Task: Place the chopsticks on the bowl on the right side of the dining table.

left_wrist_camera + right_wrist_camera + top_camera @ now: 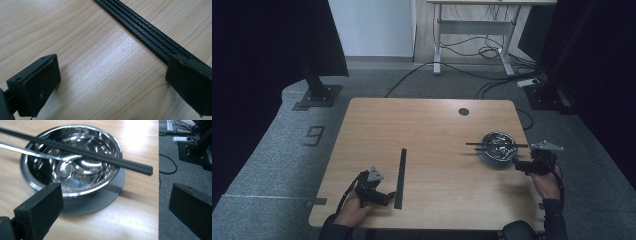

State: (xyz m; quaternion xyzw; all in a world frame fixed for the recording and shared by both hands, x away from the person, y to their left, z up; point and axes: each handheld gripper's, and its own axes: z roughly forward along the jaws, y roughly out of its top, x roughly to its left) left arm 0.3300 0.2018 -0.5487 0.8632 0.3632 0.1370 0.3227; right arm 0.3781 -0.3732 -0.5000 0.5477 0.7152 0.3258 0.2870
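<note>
Left hand-held gripper point(384, 197) gapes wide beside the black slotted strip point(401, 177) near the worktop's point(432, 125) front edge. Right hand-held gripper point(517, 162), jaws wide, faces the steel bowl point(497, 148), a black rod point(75, 151) across its rim, near the right edge.

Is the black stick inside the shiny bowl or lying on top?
On top. The thin black stick lies across the rim of the round steel bowl.

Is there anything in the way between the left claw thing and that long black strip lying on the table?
Nothing visible. The left gripper has its jaws open, and bare table lies between them. The black strip runs just beside one jaw, with no object between.
</note>
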